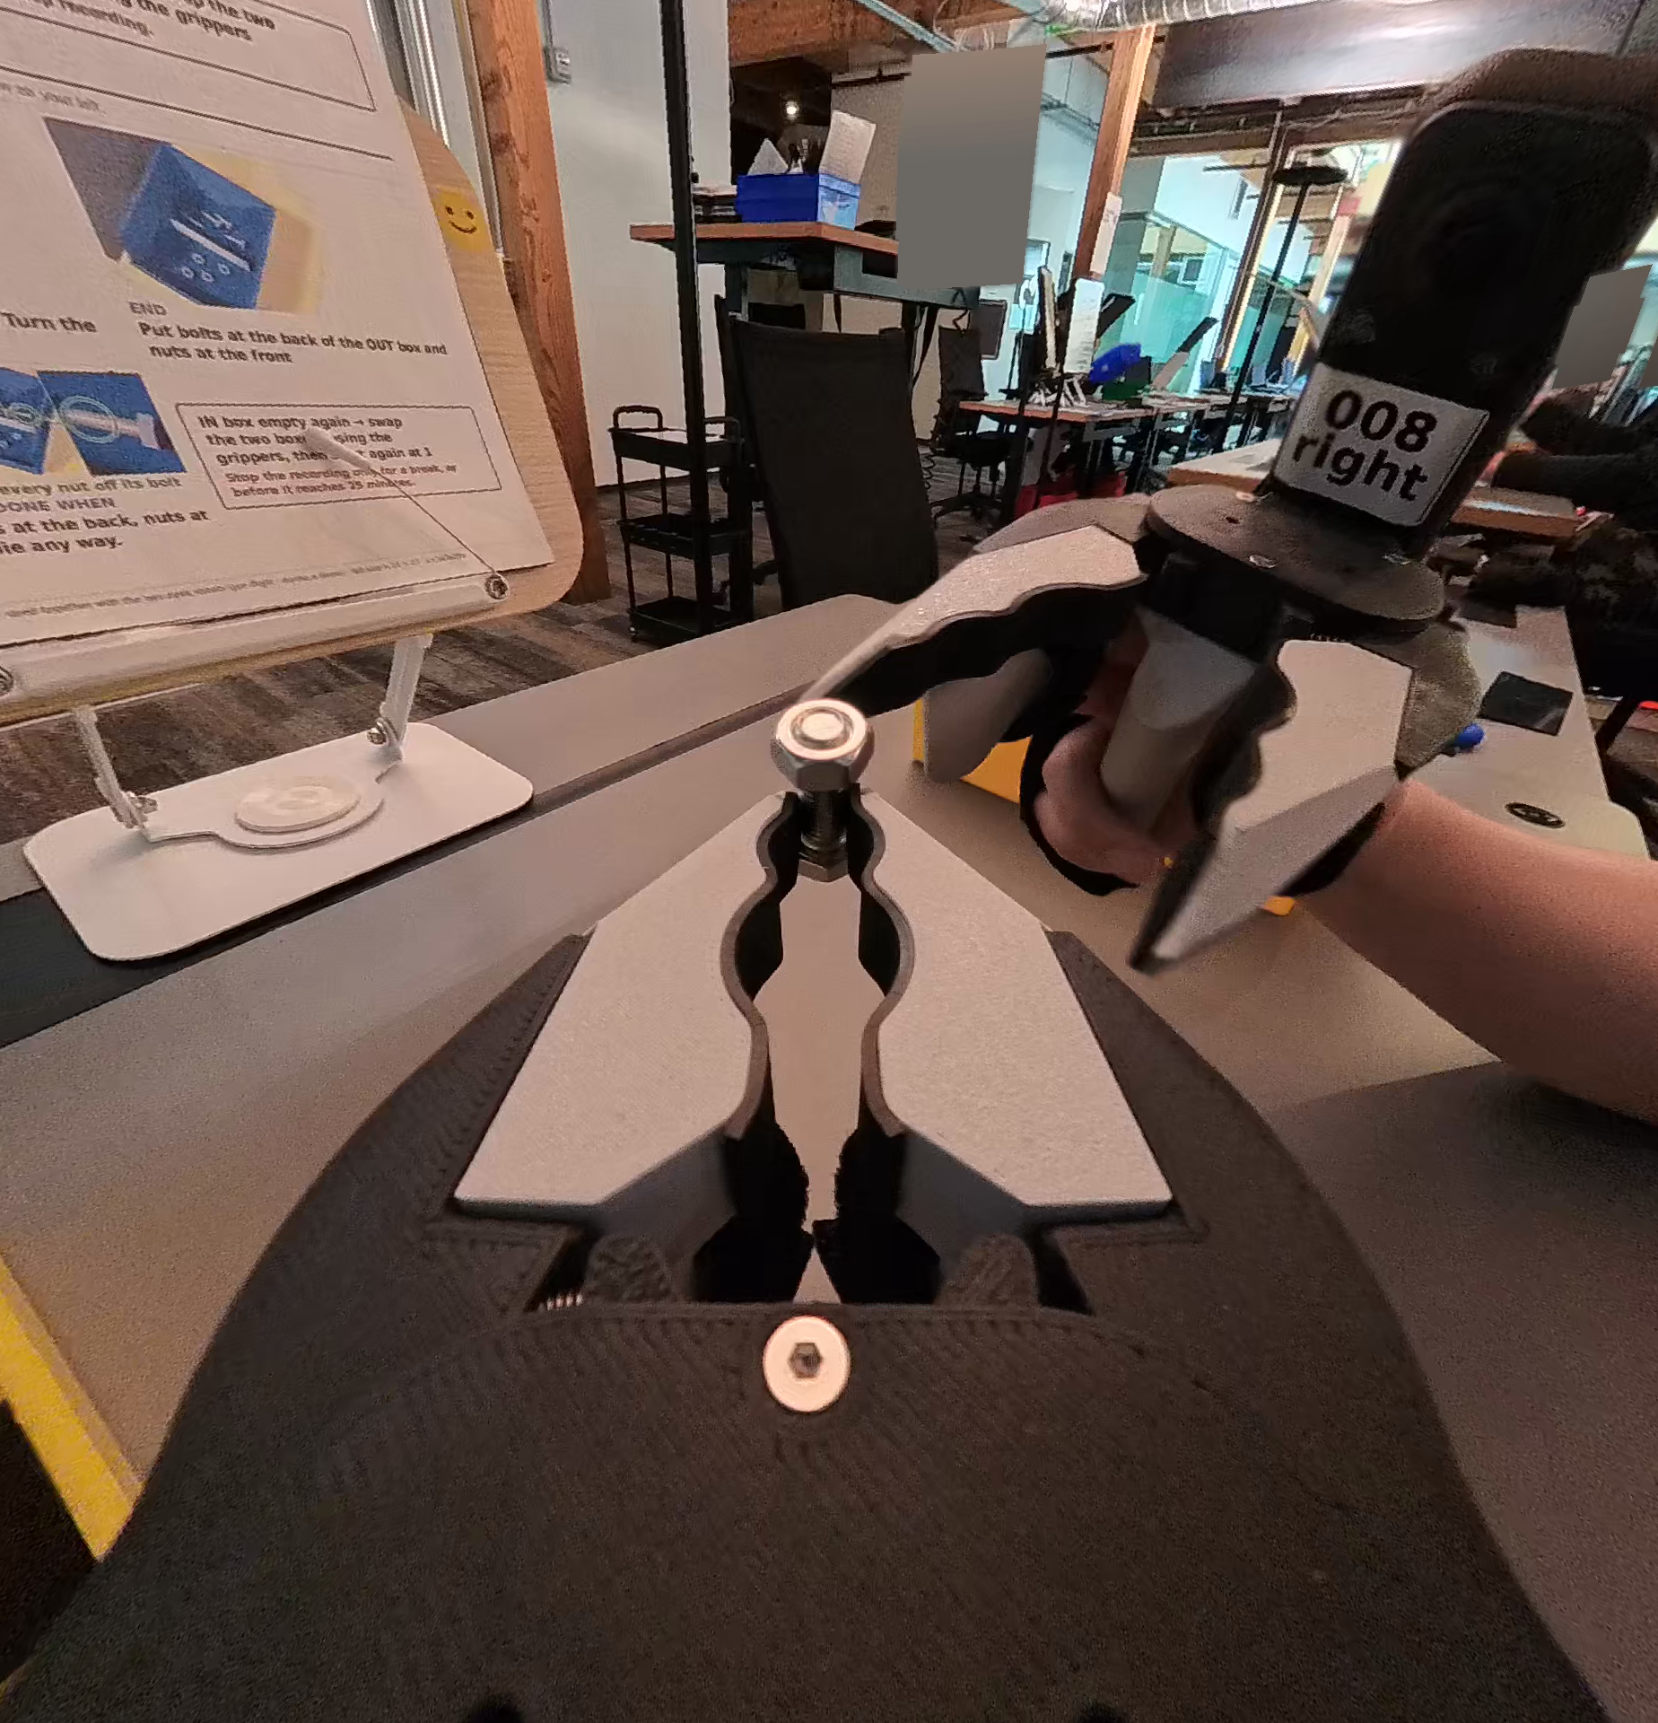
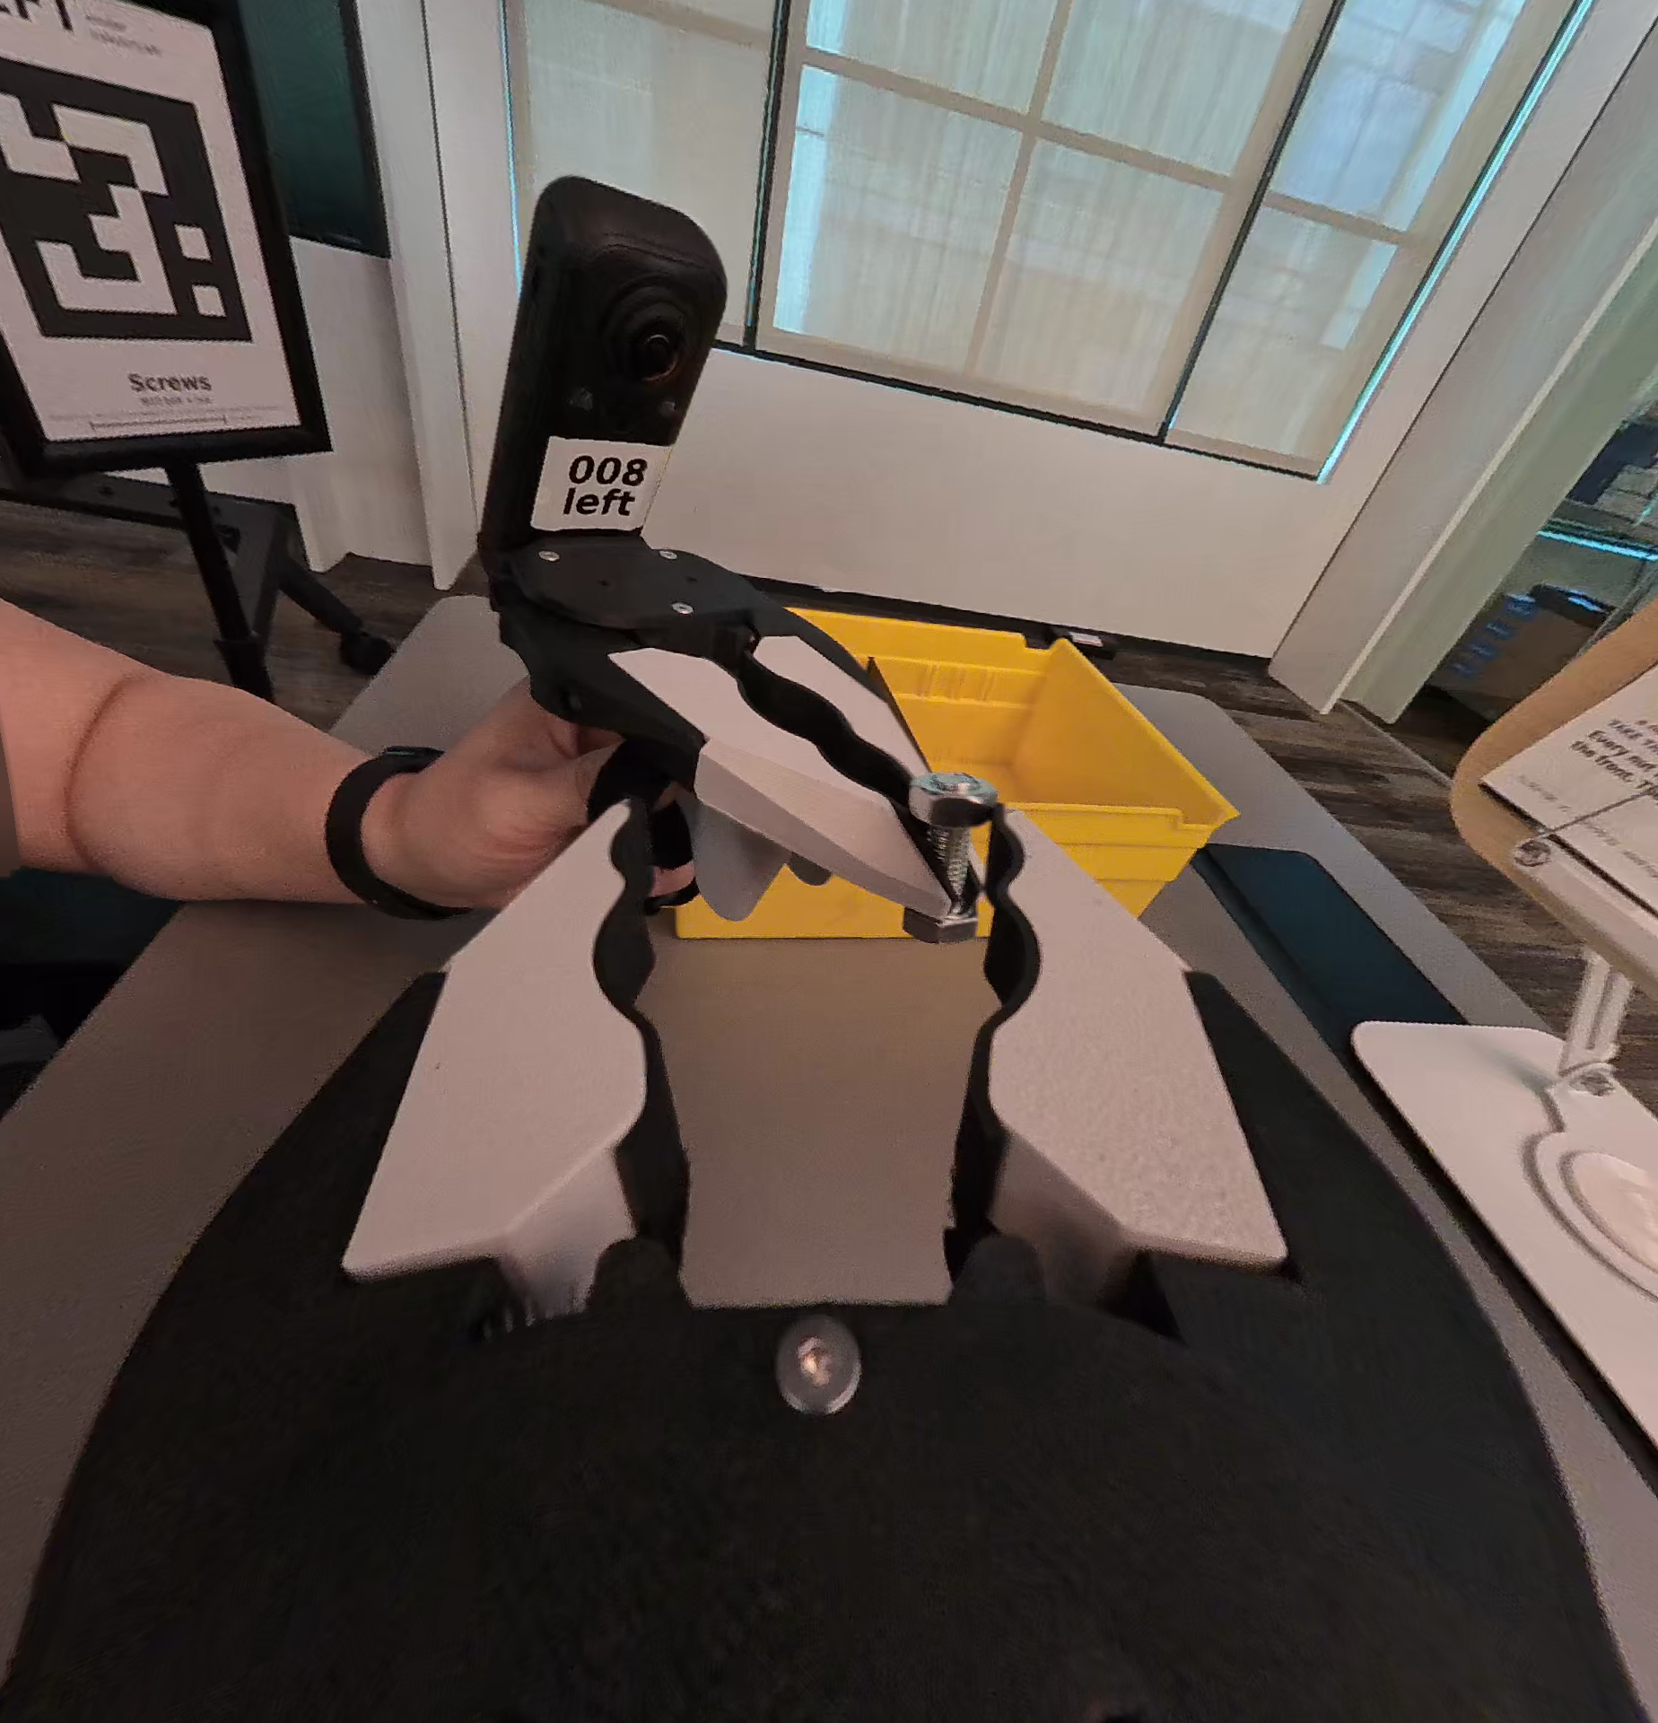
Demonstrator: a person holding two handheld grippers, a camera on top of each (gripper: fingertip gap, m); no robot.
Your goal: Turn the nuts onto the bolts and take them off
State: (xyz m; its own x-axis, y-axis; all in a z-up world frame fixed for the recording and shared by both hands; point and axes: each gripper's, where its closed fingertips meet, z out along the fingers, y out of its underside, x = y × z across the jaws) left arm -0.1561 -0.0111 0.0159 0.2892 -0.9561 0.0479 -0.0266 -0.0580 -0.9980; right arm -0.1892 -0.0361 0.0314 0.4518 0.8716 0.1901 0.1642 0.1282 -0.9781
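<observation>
My left gripper (image 1: 821,825) is shut on the threaded shank of a steel bolt (image 1: 821,746) and holds it upright above the grey table (image 1: 247,1119). The bolt head is on top and a hex nut (image 1: 821,869) sits low on the thread, just under the fingertips. In the right wrist view the bolt (image 2: 954,820) and nut (image 2: 942,926) show the same way in the left gripper (image 2: 937,886). My right gripper (image 2: 816,830) is open wide and empty; its right finger (image 2: 1021,895) is right beside the bolt. It also shows in the left wrist view (image 1: 993,825), one fingertip next to the bolt head.
A yellow bin (image 2: 1086,746) stands on the table just behind the bolt. An instruction sheet on a wooden stand (image 1: 247,326) with a white base (image 1: 275,830) is at the table's side. A marker sign on a black stand (image 2: 107,233) is beyond the table. Left and right tips are no more than a few centimetres apart.
</observation>
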